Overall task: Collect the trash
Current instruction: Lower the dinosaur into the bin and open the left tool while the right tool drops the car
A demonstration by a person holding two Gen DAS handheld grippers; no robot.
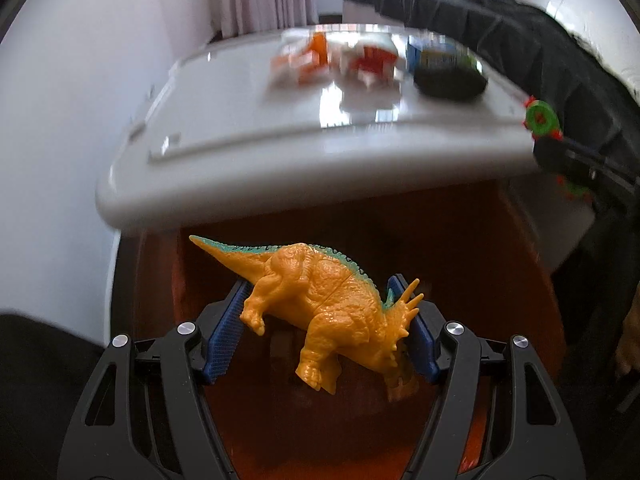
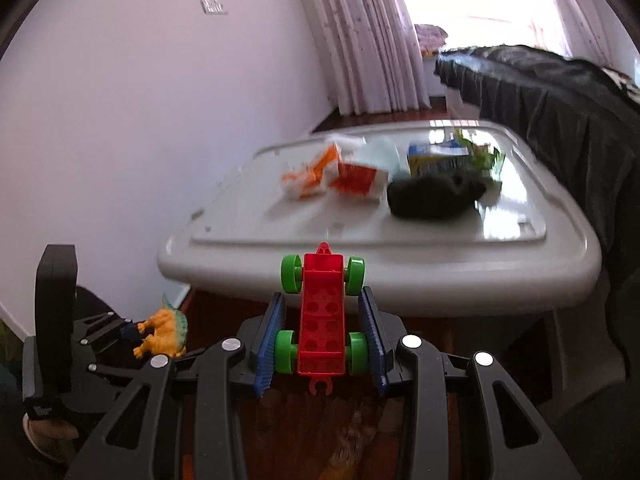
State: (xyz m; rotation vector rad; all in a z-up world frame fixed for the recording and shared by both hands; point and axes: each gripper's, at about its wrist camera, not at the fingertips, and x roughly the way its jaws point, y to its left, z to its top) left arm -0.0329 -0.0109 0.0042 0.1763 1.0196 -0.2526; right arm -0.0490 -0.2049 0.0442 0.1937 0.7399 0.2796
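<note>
My left gripper (image 1: 326,320) is shut on an orange toy triceratops (image 1: 320,304), held above a dark red-brown floor; it also shows in the right wrist view (image 2: 164,332). My right gripper (image 2: 324,328) is shut on a red toy car base with green wheels (image 2: 323,320), also seen at the right edge of the left wrist view (image 1: 542,118). On the white table (image 2: 360,240) ahead lie orange-and-white wrappers (image 2: 308,176), a red-and-white carton (image 2: 358,178), a blue-and-yellow packet (image 2: 436,160) and a black cloth lump (image 2: 436,196).
A white wall (image 2: 140,120) stands to the left with pale curtains (image 2: 360,40) behind the table. A dark draped fabric (image 2: 560,96) borders the table's right side. A green crumpled item (image 2: 484,156) sits at the table's back right.
</note>
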